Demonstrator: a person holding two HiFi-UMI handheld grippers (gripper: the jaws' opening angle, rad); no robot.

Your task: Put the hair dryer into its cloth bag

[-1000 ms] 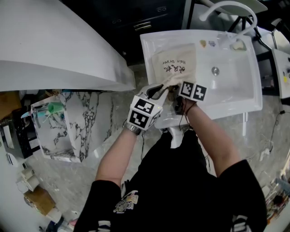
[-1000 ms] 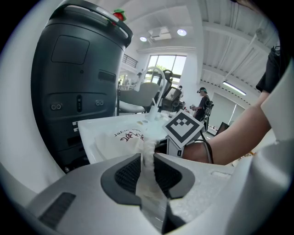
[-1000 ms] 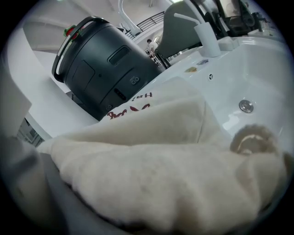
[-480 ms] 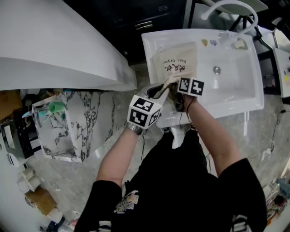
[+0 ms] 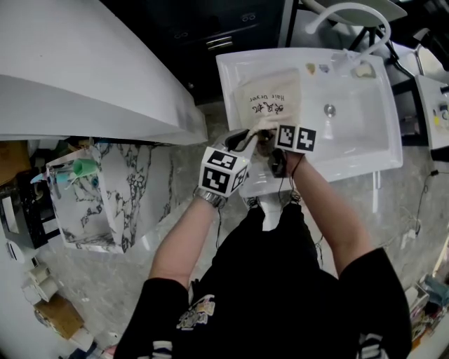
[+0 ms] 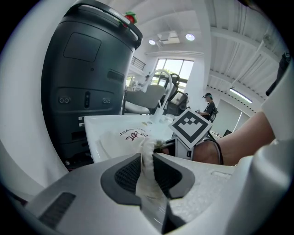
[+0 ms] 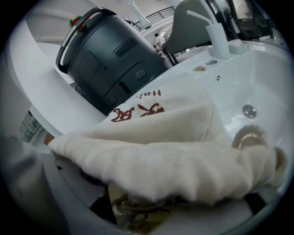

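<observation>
Seen from the head camera, "Hair Dryer" stands in dark print on the cream cloth bag [image 5: 270, 95] lying at the left end of the white sink [image 5: 361, 137]. Beside it I see red Chinese characters, too small for me to read. The right gripper view shows only "Hai".

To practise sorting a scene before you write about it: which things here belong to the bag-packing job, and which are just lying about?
In the job: cloth bag, pinched at its edge by the left gripper; right gripper, jaws opening with the bag's rim between them.
Lying about: sink, tap, dark machine, marbled box.
</observation>
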